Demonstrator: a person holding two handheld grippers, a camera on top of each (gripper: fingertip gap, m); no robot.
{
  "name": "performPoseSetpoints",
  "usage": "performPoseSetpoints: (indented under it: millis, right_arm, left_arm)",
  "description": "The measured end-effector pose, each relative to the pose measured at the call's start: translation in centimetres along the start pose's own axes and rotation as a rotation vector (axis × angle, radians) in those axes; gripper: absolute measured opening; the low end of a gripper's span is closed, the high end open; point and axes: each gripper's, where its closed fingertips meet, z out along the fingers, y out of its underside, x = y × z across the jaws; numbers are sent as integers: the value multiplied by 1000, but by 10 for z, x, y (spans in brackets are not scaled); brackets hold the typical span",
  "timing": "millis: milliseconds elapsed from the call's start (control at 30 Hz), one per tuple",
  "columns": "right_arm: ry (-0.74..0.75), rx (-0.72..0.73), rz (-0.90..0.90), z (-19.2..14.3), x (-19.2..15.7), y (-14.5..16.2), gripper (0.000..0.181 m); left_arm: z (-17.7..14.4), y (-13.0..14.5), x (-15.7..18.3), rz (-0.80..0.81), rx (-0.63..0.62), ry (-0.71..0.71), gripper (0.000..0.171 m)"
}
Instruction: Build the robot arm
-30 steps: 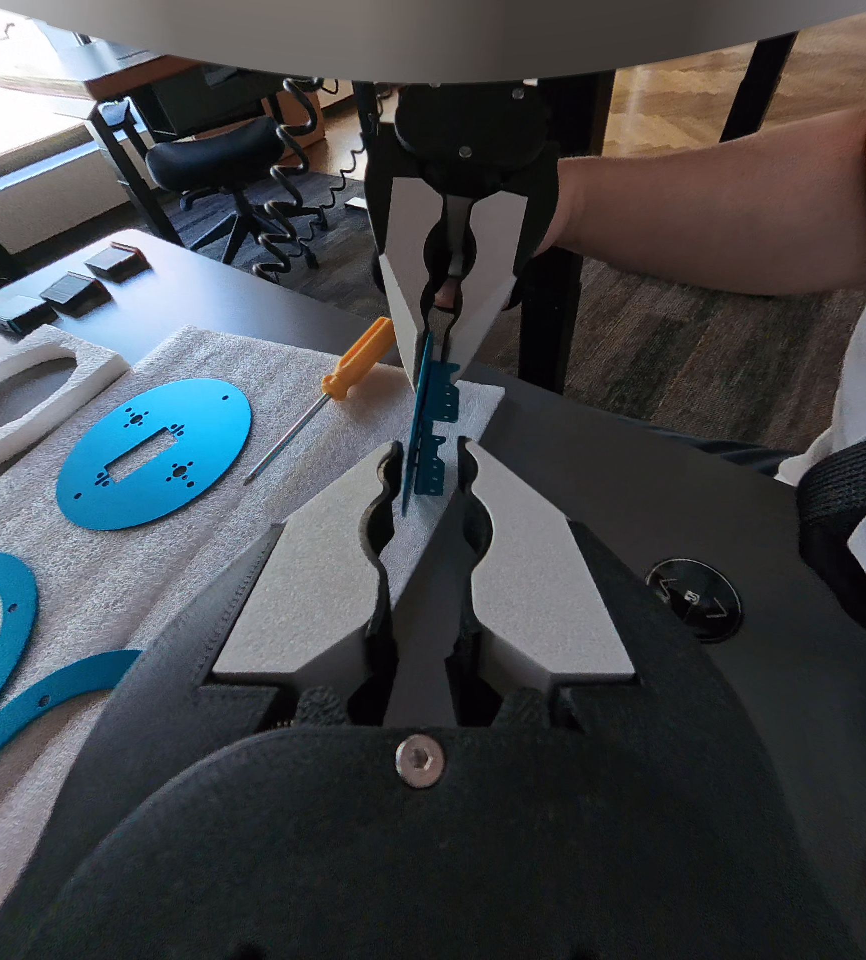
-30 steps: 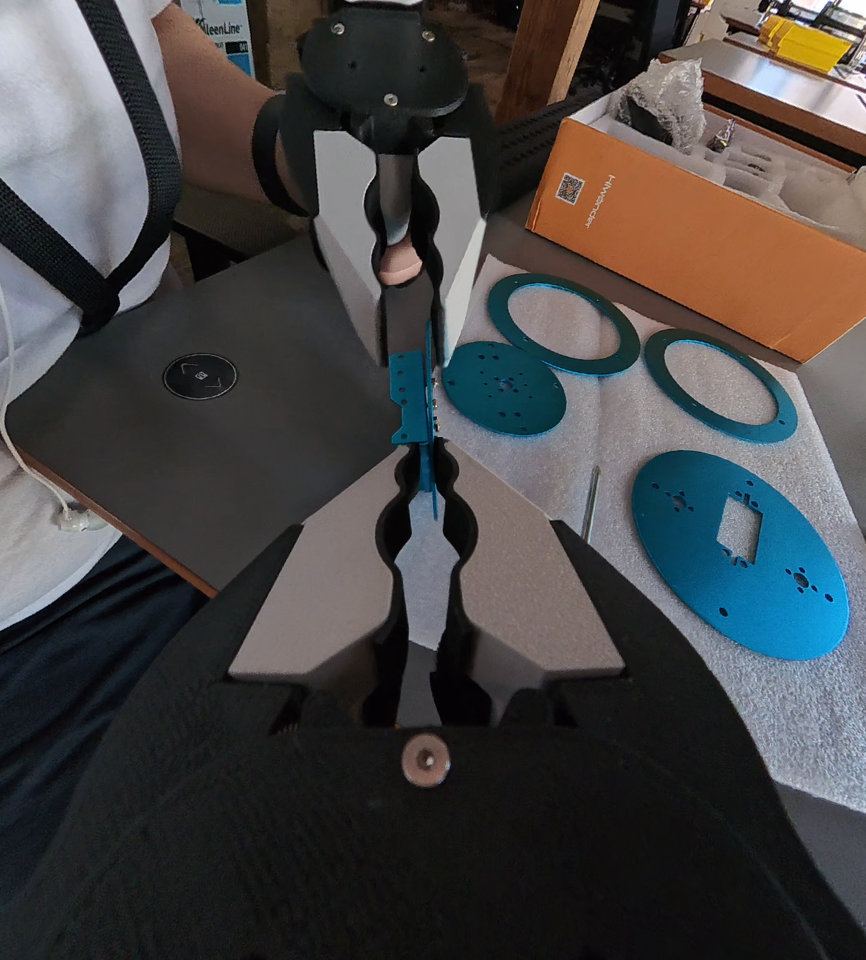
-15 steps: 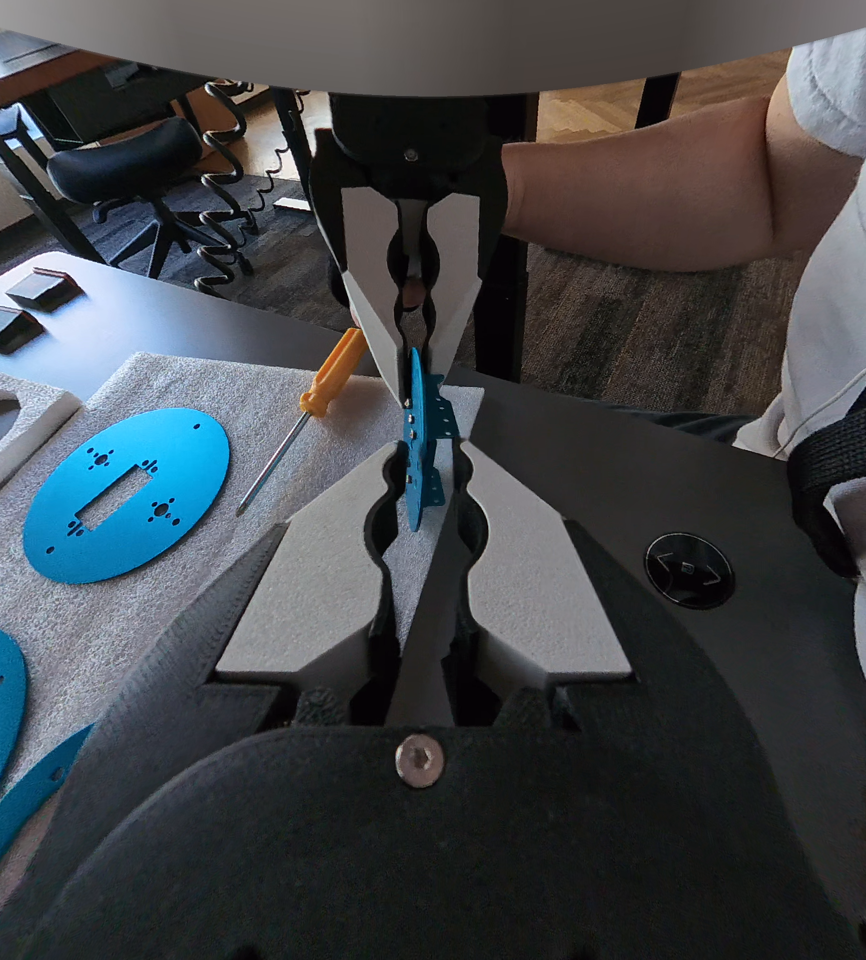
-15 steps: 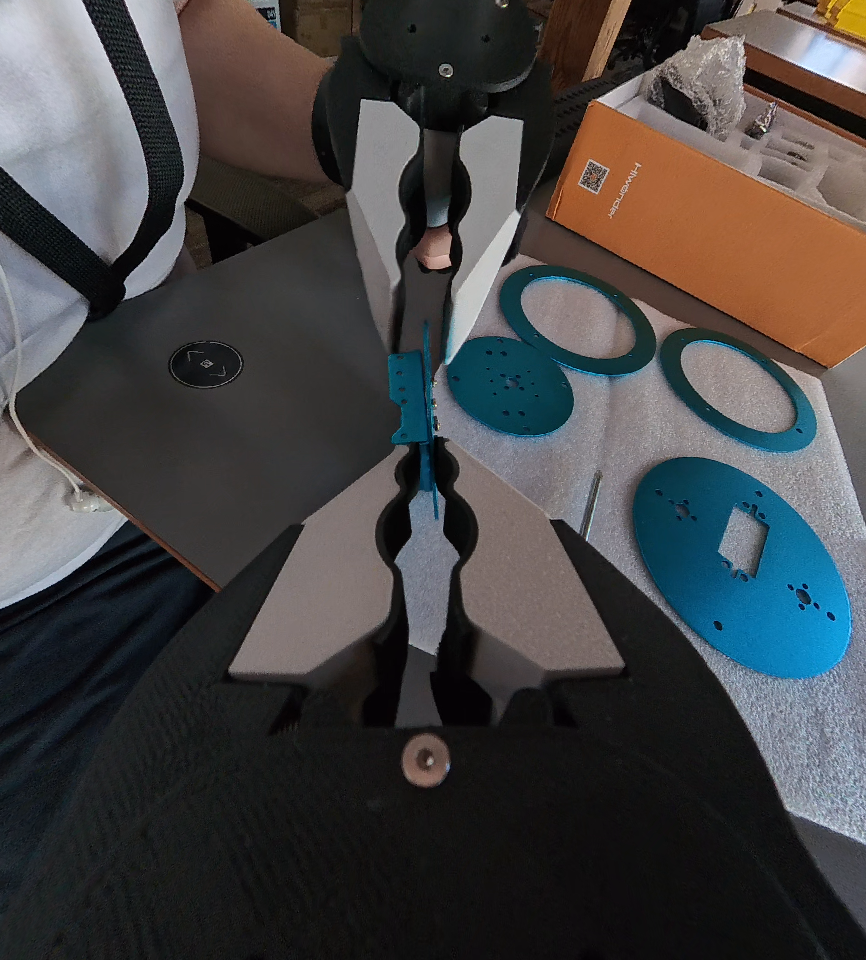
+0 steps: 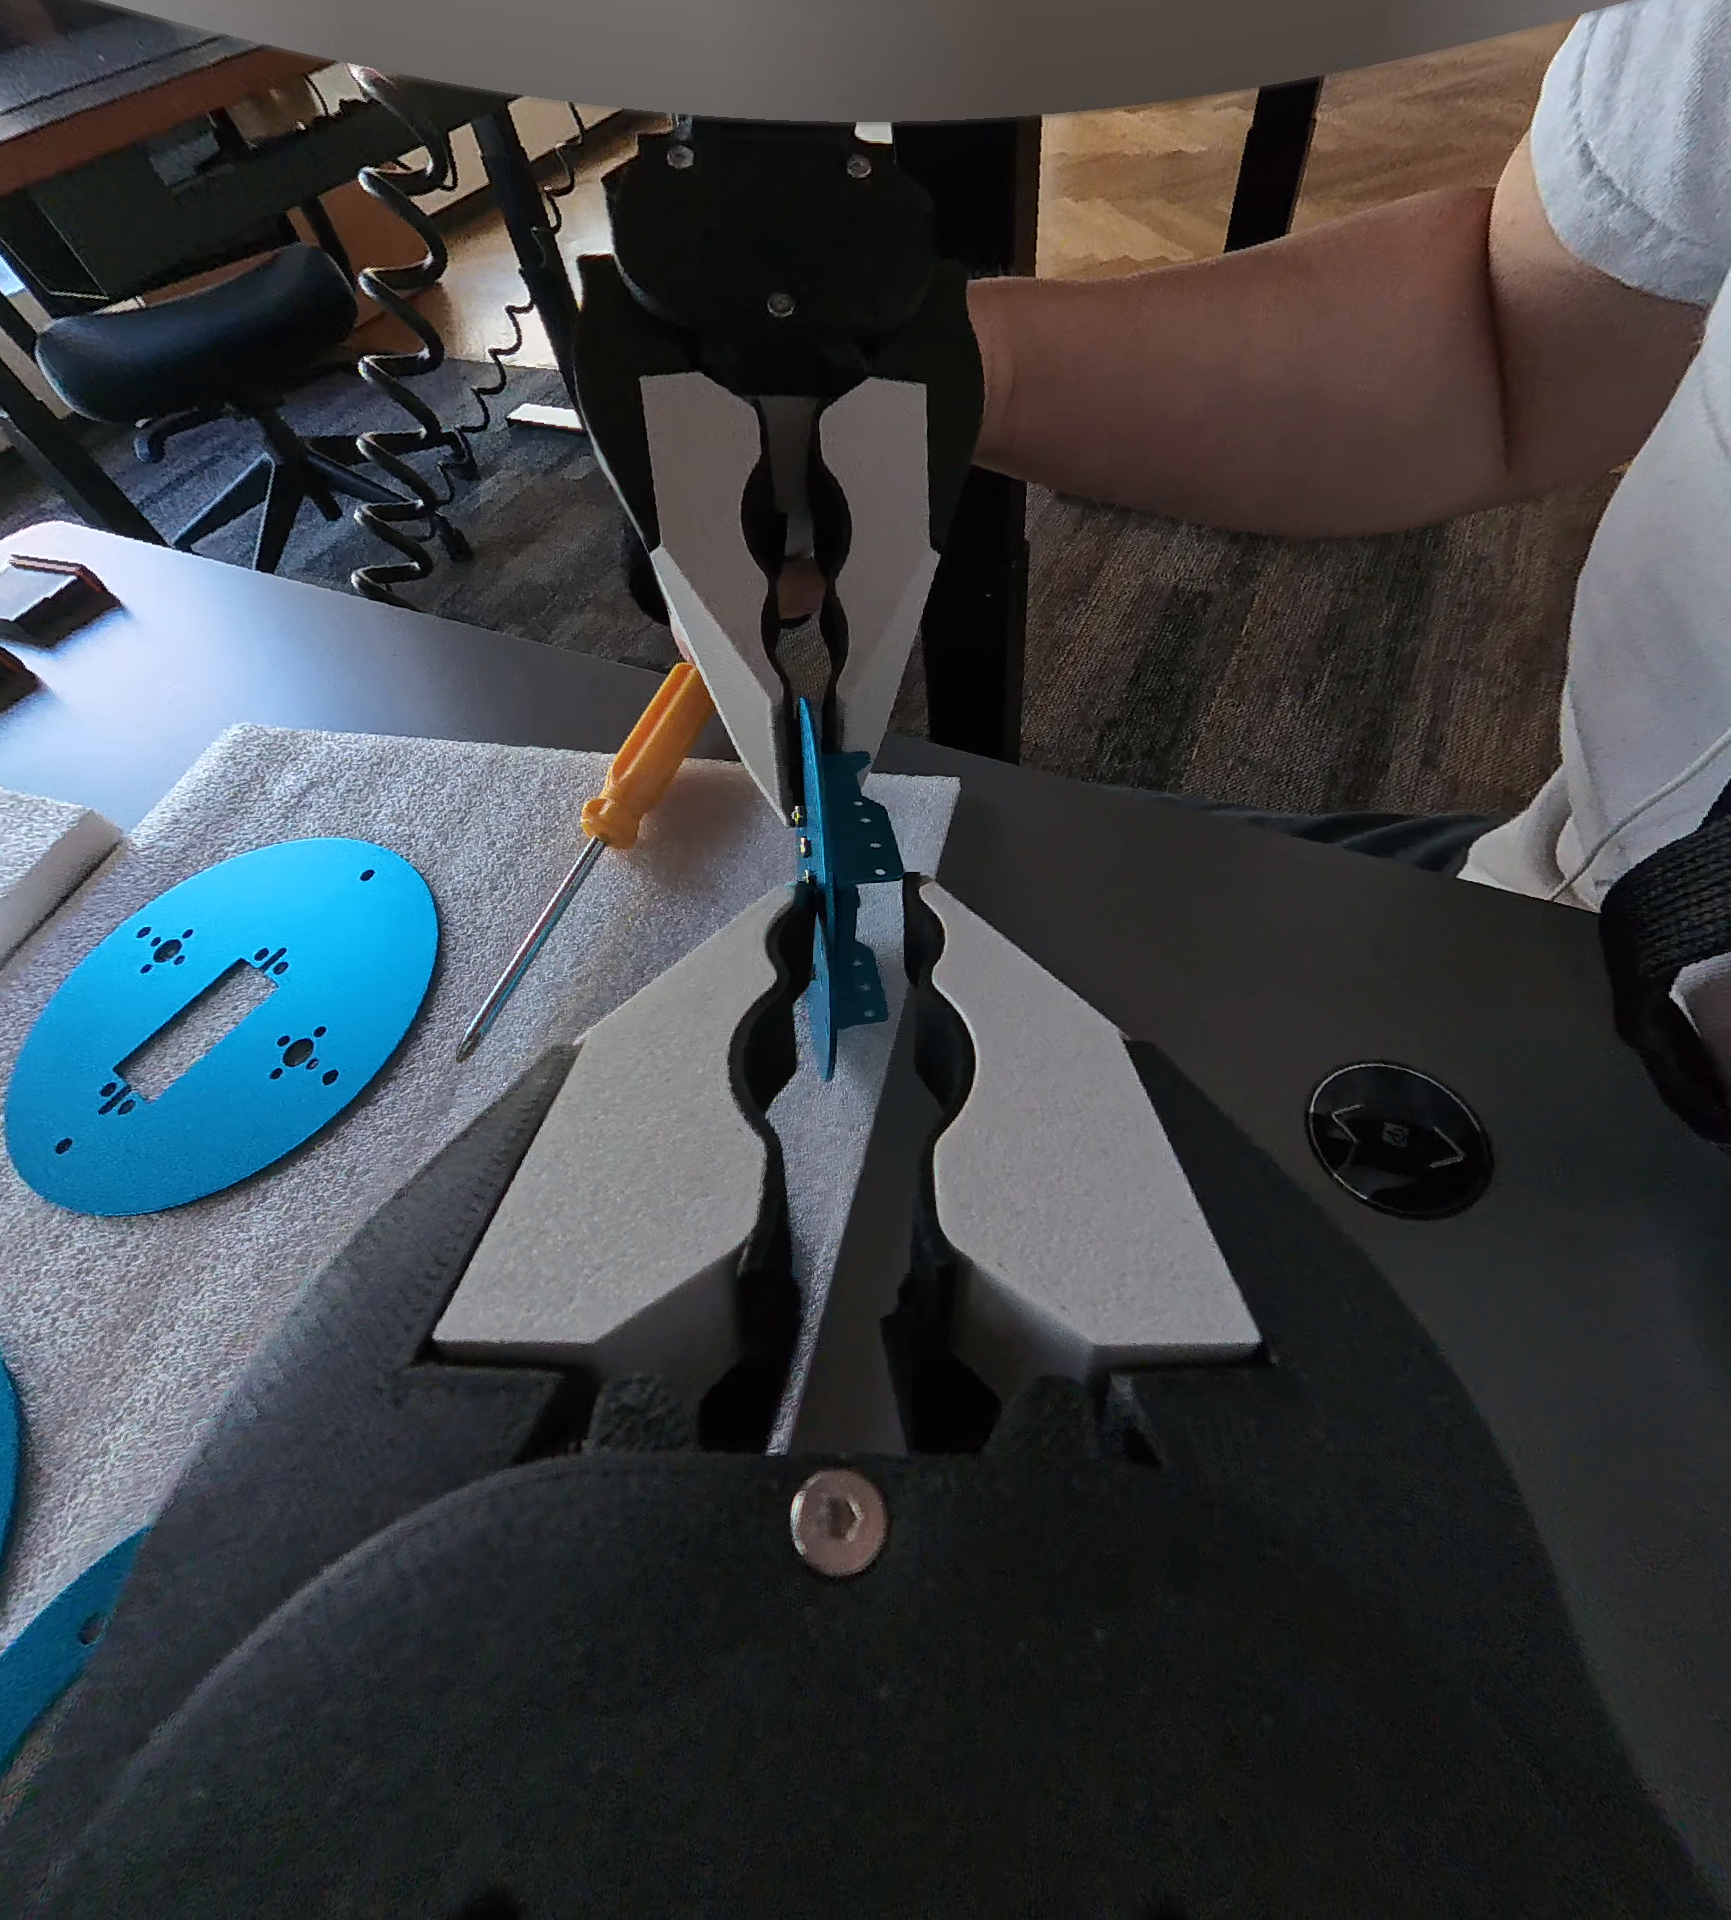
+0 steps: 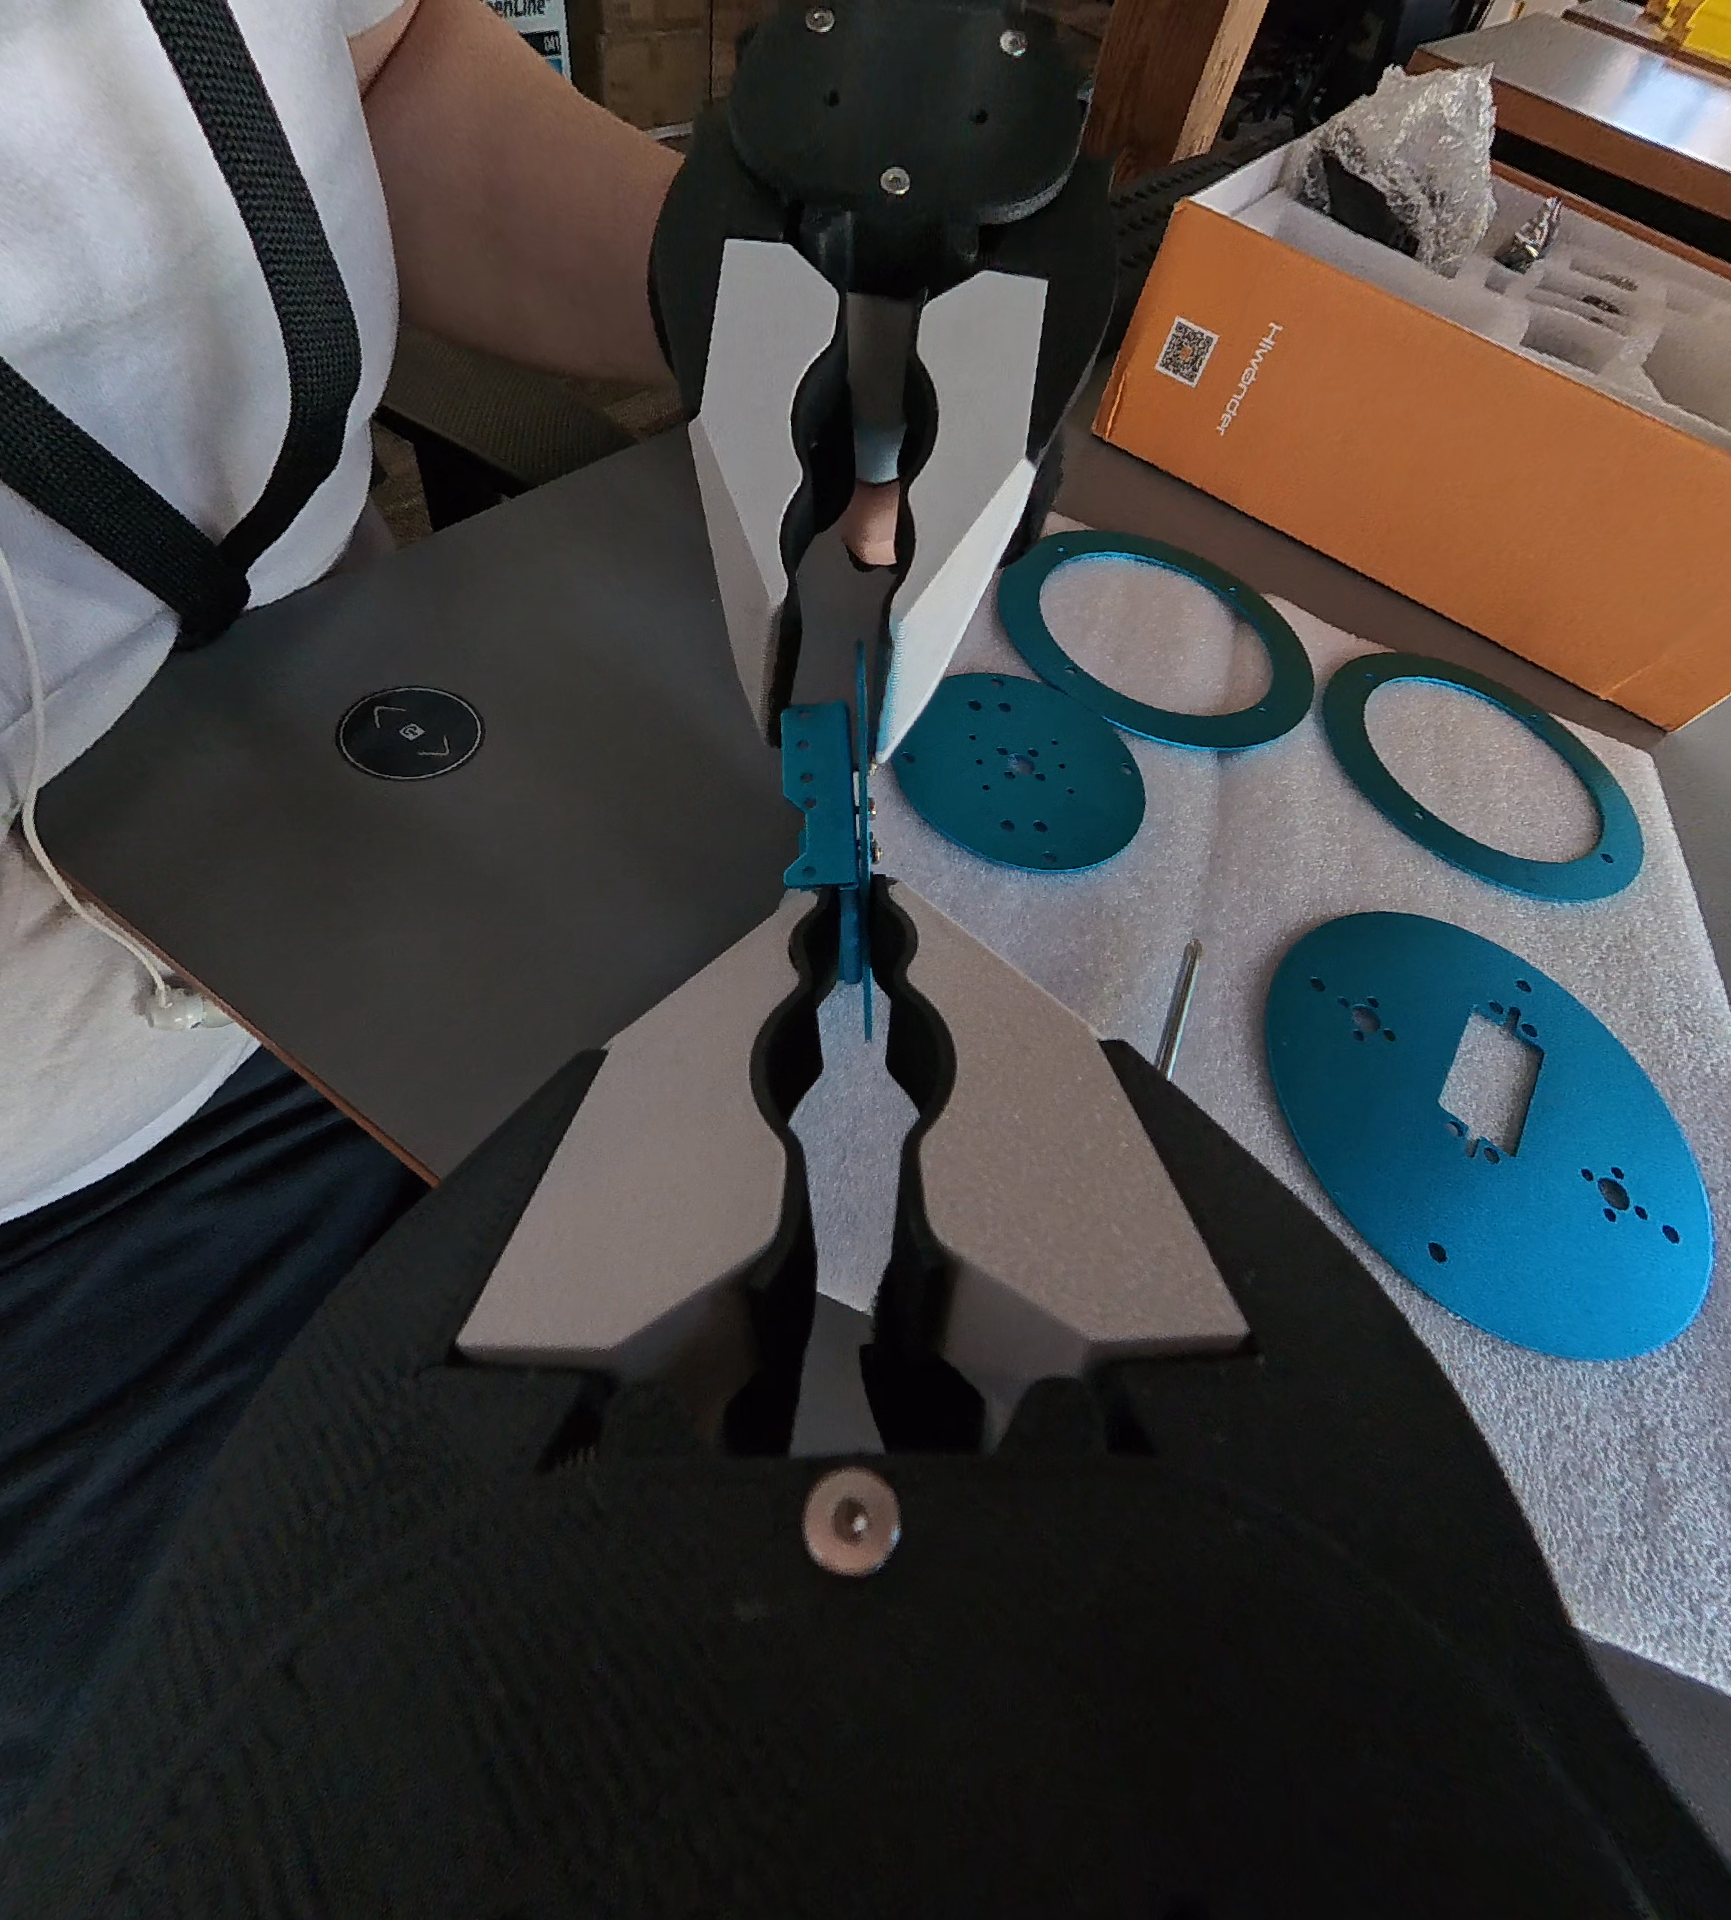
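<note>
A blue metal part point(image 5: 845, 852), a thin disc held on edge with a perforated bracket screwed to it, hangs in the air between the two grippers. It also shows in the right wrist view point(image 6: 825, 800). My right gripper point(image 6: 856, 914) is shut on one end of it and appears opposite in the left wrist view point(image 5: 809, 748). My left gripper point(image 5: 856, 904) is open. Its jaws straddle the part's other end with a small gap, and it shows in the right wrist view point(image 6: 830, 738).
Under the grippers is a white foam mat point(image 6: 1100, 935) on a dark table point(image 5: 1256, 987). On the mat lie an orange-handled screwdriver point(image 5: 632, 790), a blue disc with a rectangular cut-out point(image 6: 1484, 1164), a small holed disc point(image 6: 1017, 769) and two blue rings point(image 6: 1152, 634). An orange box point(image 6: 1463, 468) stands behind. The person's torso is close. My two grippers' fingertips are within a few centimetres of each other.
My left gripper has moved forward, so the part's end now sits deeper between its jaws. Its jaw gap is unchanged. The right gripper keeps its hold.
</note>
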Motion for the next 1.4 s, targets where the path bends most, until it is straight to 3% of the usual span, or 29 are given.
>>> performPoseSetpoints:
  millis: [833,1033,1400]
  right_arm:
    - [-7,17,58,0,2,2,4]
    - [-13,35,69,-1,3,2,3]
    - [-9,37,60,-1,3,3,4]
  left_arm:
    - [2,0,-2,-7,17,-19,13]
    - [7,10,0,35,-45,-37,20]
    - [3,0,-6,64,20,-109,9]
